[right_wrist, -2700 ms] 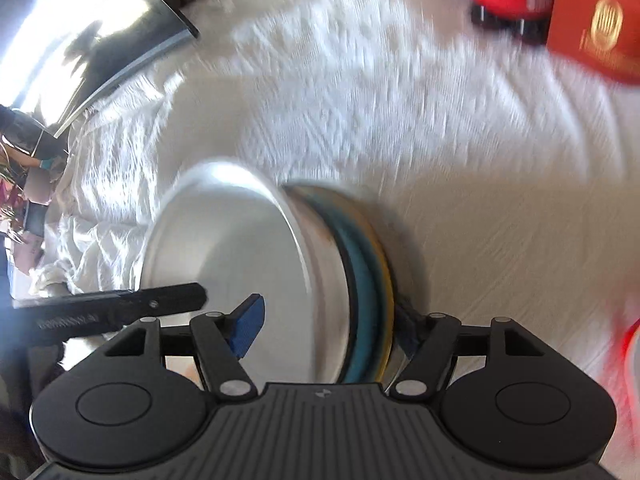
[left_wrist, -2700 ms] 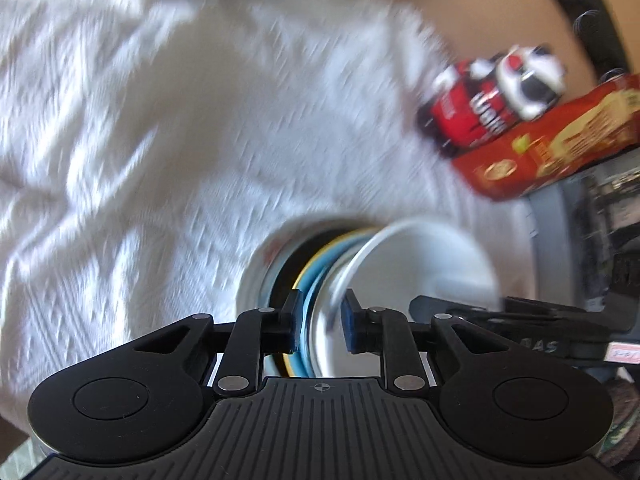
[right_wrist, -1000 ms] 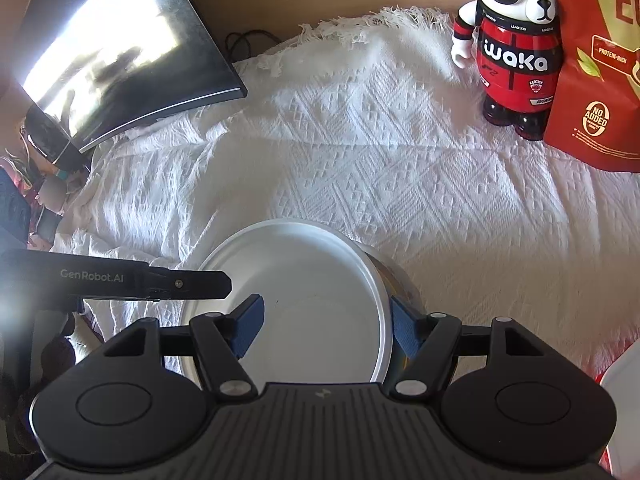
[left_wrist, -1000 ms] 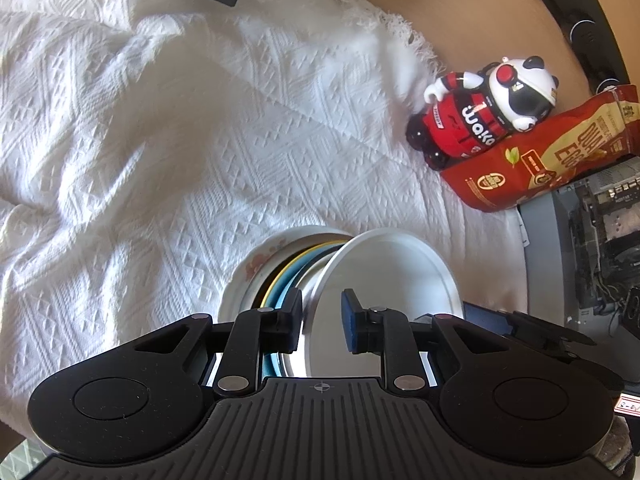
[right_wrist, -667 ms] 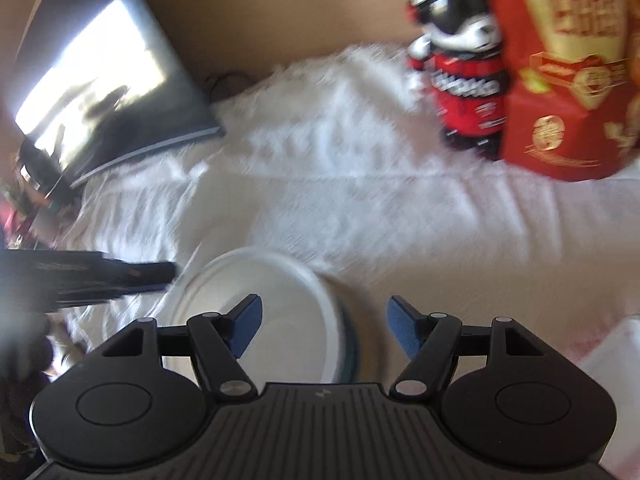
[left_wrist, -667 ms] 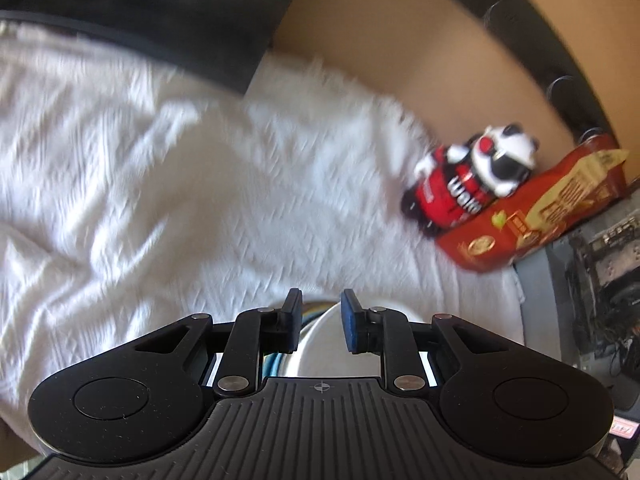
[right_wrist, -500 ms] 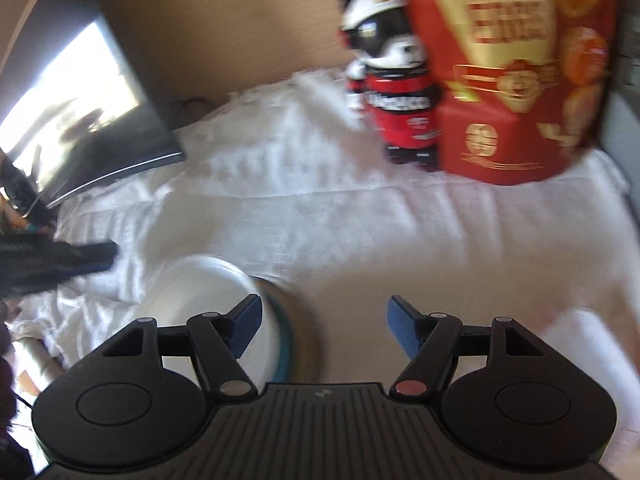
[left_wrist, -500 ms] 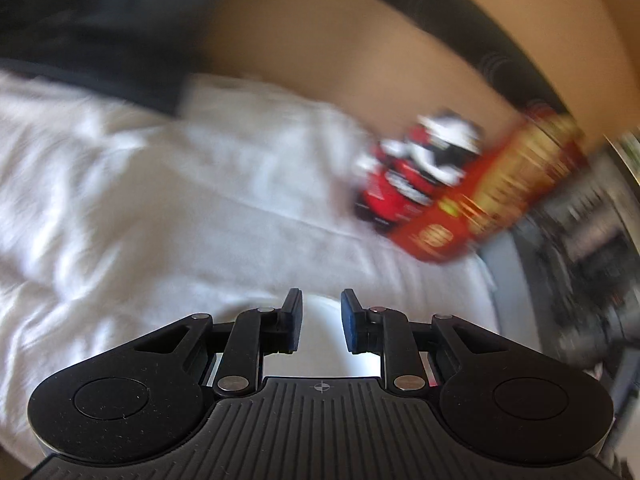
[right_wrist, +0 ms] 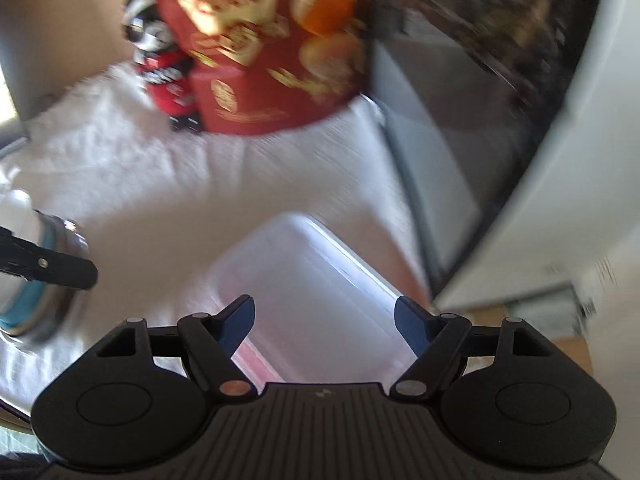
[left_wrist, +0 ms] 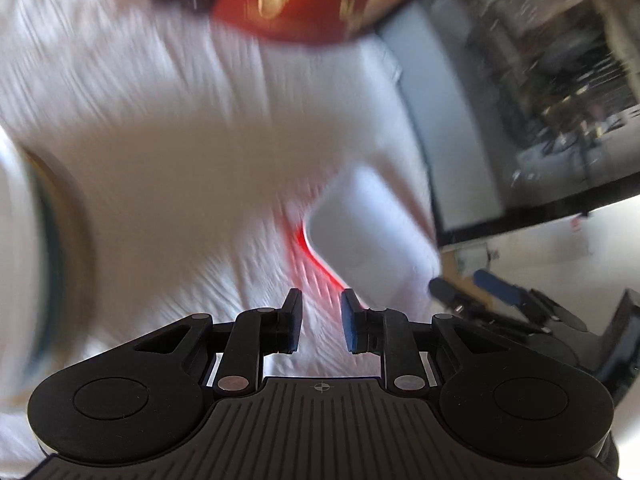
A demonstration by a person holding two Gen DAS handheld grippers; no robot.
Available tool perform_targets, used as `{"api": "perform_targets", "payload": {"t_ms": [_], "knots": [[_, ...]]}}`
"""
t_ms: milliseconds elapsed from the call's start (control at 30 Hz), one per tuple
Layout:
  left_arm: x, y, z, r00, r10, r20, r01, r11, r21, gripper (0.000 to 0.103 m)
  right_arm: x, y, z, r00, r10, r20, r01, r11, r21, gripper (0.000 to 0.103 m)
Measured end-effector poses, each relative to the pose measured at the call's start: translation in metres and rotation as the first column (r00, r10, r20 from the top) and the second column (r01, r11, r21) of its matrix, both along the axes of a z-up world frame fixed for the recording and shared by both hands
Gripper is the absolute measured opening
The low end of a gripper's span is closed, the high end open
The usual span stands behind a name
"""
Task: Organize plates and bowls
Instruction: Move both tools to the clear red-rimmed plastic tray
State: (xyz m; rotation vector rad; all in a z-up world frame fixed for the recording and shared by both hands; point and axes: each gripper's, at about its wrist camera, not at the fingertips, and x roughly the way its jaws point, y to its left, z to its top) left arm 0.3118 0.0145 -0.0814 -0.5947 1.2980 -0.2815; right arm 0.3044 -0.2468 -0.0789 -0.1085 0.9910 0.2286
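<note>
The stack of round plates and bowls with blue and yellow rims (right_wrist: 36, 280) sits at the left on the white bumpy cloth (right_wrist: 160, 184). Both grippers have left it and now aim at a white square dish with a red edge (right_wrist: 320, 292). The right gripper (right_wrist: 324, 320) is empty and its jaws are opening. The left gripper (left_wrist: 320, 320) is narrow and empty. They move fast, so they could bump the dish off the table edge.

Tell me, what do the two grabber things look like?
Both are black plastic. The left gripper and right gripper each have a ribbed base, two rounded lobes with round discs, silver rivets and blue finger pads. A tiny crosshair mark sits on the base.
</note>
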Motion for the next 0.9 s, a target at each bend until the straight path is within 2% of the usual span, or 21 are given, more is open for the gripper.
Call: {"api": "perform_targets", "payload": {"t_ms": [133,300,333,367,433,633,700,900], "knots": [[0.008,-0.021,-0.033,0.995,0.004,-0.103,-0.01,0.998,-0.065,0.023,0.006,-0.033,-0.017,0.997,-0.071,-0.018,0.071,0.997,0.017,0.078],[0.01,-0.03,-0.049,0.991,0.059,-0.122,-0.068,0.995,-0.074,0.023,0.015,-0.052,-0.043,0.991,-0.107,-0.079,0.114,0.989,0.098,0.076],[0.011,-0.032,-0.049,0.991,0.064,-0.12,-0.072,0.995,-0.062,0.023,0.015,-0.051,-0.048,0.991,-0.095,-0.095,0.105,0.989,0.106,0.071],[0.011,-0.033,-0.049,0.991,0.071,-0.113,-0.076,0.996,-0.046,0.023,0.015,-0.048,-0.054,0.991,-0.074,-0.115,0.087,0.99,0.115,0.062],[0.01,-0.032,-0.044,0.992,0.081,-0.092,-0.082,0.997,-0.007,0.023,0.015,-0.039,-0.06,0.99,-0.035,-0.137,0.052,0.991,0.124,0.056],[0.016,-0.034,-0.034,0.995,0.098,-0.027,-0.093,0.985,0.145,0.023,-0.004,-0.012,-0.059,0.97,0.165,-0.176,-0.133,0.975,0.179,0.054],[0.016,-0.034,-0.033,0.994,0.107,-0.012,-0.104,0.981,0.167,0.023,-0.008,-0.009,-0.053,0.965,0.202,-0.167,-0.174,0.971,0.167,0.054],[0.017,-0.029,-0.036,0.988,0.157,-0.003,-0.154,0.972,0.18,0.023,-0.002,-0.013,-0.022,0.965,0.259,-0.052,-0.252,0.961,0.11,0.054]]}}
